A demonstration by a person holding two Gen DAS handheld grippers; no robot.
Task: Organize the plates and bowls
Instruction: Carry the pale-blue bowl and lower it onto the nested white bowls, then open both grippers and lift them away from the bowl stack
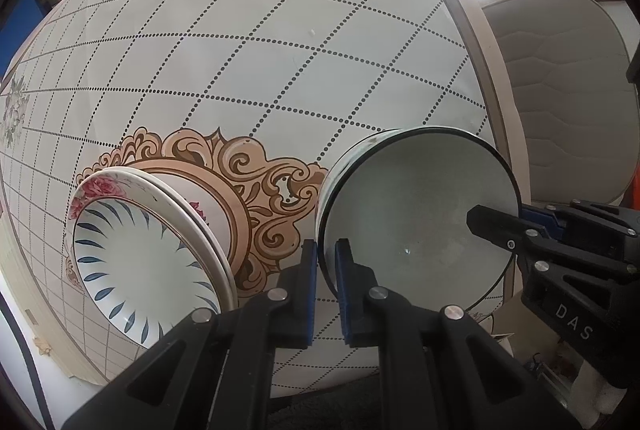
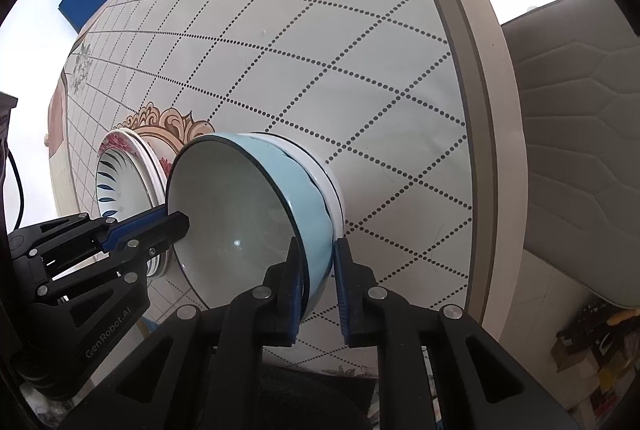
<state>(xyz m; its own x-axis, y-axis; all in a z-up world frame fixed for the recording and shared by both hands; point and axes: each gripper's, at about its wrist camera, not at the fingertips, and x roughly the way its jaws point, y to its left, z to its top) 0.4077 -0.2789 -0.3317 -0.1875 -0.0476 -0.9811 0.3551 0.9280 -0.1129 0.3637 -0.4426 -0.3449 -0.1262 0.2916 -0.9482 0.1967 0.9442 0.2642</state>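
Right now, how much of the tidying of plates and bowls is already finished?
Done: the blue-leaf bowl sits in the rose plates. In hand: the left tongs and right tongs each pinch the rim of the light blue bowl, which sits in a white bowl. Left: setting it down. No other dishes show.

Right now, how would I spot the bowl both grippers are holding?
Find the round table with its dotted diamond cloth. Near its edge stands a light blue bowl with a dark rim, nested in a white bowl. Its neighbours, the stacked rose-rimmed plates, are flatter and flowery.
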